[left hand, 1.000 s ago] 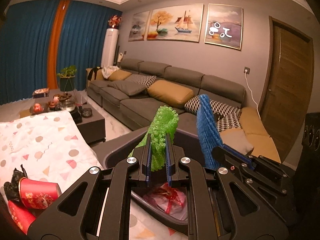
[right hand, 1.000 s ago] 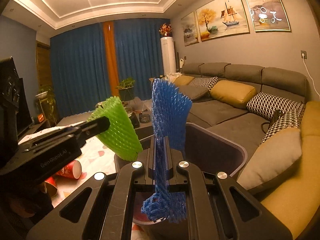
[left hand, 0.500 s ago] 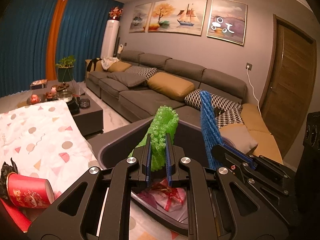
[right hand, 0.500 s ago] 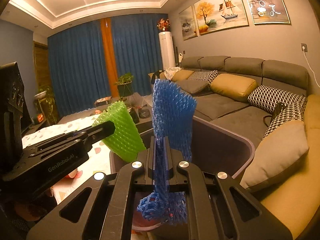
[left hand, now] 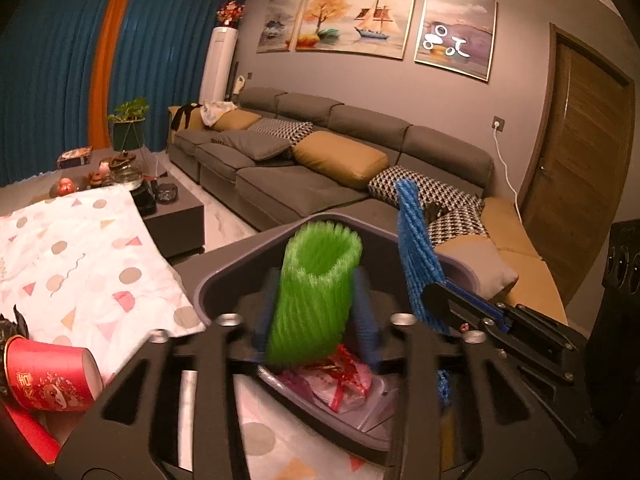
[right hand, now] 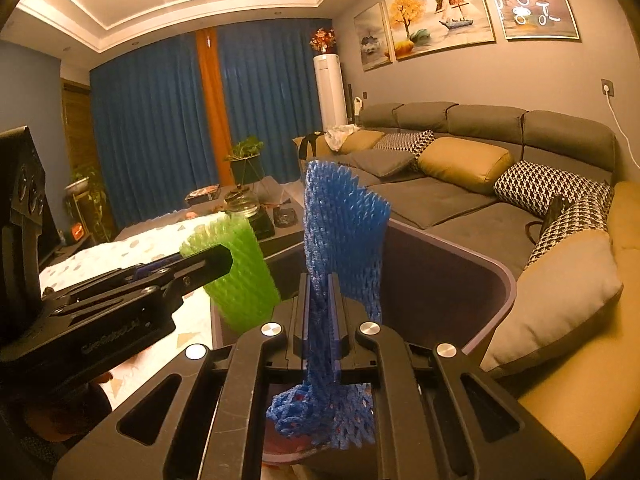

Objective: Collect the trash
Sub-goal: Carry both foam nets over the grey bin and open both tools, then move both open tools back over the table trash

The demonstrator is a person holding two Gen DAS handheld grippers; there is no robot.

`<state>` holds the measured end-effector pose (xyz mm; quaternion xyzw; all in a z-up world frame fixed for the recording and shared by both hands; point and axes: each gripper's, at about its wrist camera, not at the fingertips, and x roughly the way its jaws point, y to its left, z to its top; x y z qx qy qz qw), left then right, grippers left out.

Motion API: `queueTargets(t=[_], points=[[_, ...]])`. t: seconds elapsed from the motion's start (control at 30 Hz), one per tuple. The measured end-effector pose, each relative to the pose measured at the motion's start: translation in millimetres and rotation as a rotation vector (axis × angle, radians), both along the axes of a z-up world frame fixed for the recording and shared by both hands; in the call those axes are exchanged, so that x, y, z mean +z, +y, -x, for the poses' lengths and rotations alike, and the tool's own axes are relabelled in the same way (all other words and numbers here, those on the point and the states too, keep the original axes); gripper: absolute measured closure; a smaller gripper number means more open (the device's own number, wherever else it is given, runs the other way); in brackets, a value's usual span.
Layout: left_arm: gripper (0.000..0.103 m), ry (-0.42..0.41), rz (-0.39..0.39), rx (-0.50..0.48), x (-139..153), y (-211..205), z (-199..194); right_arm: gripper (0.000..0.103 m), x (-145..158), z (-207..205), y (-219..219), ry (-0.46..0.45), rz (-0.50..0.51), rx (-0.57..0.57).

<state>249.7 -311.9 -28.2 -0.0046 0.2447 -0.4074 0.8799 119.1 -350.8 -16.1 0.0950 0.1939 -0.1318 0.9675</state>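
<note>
While the grey bin (left hand: 224, 276) sits at the edge of the desk (left hand: 80, 264), both tongs hang over its open mouth. The left tongs (left hand: 316, 320) have just been opening: their jaws now stand apart, and the green foam net (left hand: 316, 292), rounded out into a tube, stands between them over the bin, blurred, so I cannot tell whether the pads touch it. The right tongs (right hand: 322, 312) are clenched on the blue foam net (right hand: 340, 232), which sticks up above the jaws and bunches below them, also over the bin. Inside the bin lies pink and red wrapping (left hand: 340, 376). A white cloth with coloured shapes covers the desk, and a red paper cup (left hand: 48, 376) lies tipped on its side there, left of the bin. Beyond the bin runs a long grey sofa (left hand: 320, 160) with mustard and houndstooth cushions, under three paintings (left hand: 372, 20) on a grey wall. Blue curtains (right hand: 160, 128) with an orange strip fill the far wall, a white tower unit (right hand: 332, 92) beside them, and a wooden door (left hand: 584, 168) stands right of the sofa.
</note>
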Motion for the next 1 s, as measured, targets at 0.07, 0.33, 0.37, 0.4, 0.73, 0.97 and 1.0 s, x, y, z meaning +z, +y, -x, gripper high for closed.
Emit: queueTargets(t=[0.07,0.33,0.37,0.4,0.73,0.97,1.0], points=[[0.039,-0.011,-0.002,0.015,0.0,3.2,2.2,0.085,-0.9,0.2,-1.0,0.003,-0.004,-0.004],[0.019,-0.014,0.018,0.099,5.1,28.0,5.6,0.073,-1.2,6.0,1.4,0.003,-0.004,-0.027],[0.016,-0.019,0.015,0.119,6.2,32.1,7.3,0.069,0.0,8.7,3.0,-0.002,-0.001,-0.03],[0.015,-0.027,0.008,0.149,8.2,37.2,10.5,0.064,1.0,12.3,5.9,-0.007,0.001,-0.036],[0.009,-0.118,-0.062,0.434,24.0,112.1,54.3,0.035,11.7,43.8,37.8,-0.071,0.028,-0.03],[0.009,-0.16,-0.061,0.58,29.0,187.0,93.8,0.031,17.1,58.0,77.0,-0.092,0.027,0.035],[0.009,-0.175,-0.072,0.602,27.8,196.8,101.1,0.031,17.8,59.0,80.3,-0.09,0.027,0.042]])
